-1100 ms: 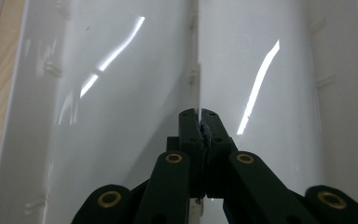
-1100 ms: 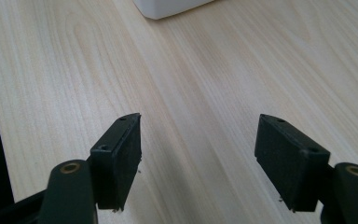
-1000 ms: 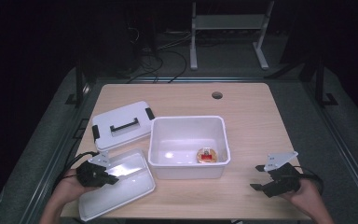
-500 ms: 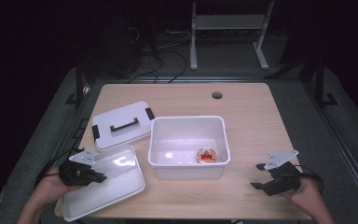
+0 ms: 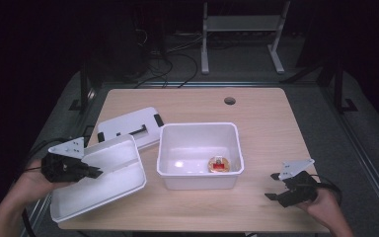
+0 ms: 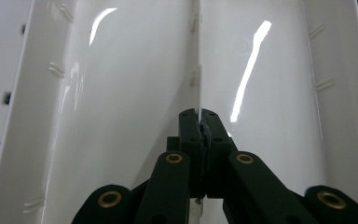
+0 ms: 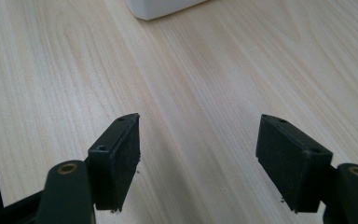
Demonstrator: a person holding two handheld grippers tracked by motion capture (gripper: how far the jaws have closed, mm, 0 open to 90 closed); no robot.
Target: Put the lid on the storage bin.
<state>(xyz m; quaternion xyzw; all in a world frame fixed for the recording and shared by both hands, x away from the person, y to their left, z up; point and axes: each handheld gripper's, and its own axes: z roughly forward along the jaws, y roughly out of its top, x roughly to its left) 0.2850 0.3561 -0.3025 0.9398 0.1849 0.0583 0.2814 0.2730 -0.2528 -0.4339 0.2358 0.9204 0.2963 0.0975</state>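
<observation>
Dark lab-like recording space; bare wooden table (image 5: 256,118); floor cables (image 5: 177,54); metal stand (image 5: 239,29)

I am holding the left hand-held gripper (image 5: 86,171) at the near left, forearm reaching in from the near edge, jaws pinched tight together on a thin white rim. I am holding the right hand-held gripper (image 5: 276,186) at the near right, jaws spread wide.
</observation>
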